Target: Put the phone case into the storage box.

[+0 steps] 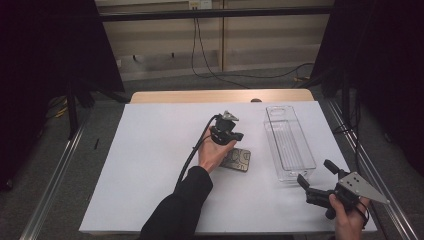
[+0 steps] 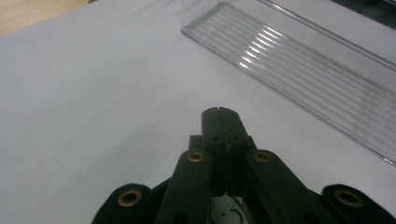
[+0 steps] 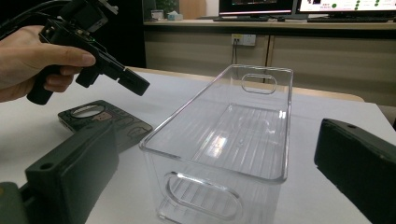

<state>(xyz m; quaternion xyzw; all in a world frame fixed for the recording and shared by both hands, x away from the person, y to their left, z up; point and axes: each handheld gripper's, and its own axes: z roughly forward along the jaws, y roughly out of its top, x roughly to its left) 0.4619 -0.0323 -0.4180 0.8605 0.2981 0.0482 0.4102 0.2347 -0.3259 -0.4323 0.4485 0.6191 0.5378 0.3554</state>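
A hand holds my left gripper above the middle of the white table, jaws shut with nothing between them. In the left gripper view the shut jaws point over bare white surface toward a clear plastic bin. The right gripper view shows the left gripper aimed at the bin's side. A dark flat patterned case lies on the table just below that hand, also seen as the case. My right gripper is open at the front right, its jaws spread either side of the bin's near end.
The clear bin is long, empty and stands lengthwise at the right of the white sheet. A wooden table edge shows at the back. Dark curtains and metal rails flank the table. A cable trails from the left gripper along the sleeve.
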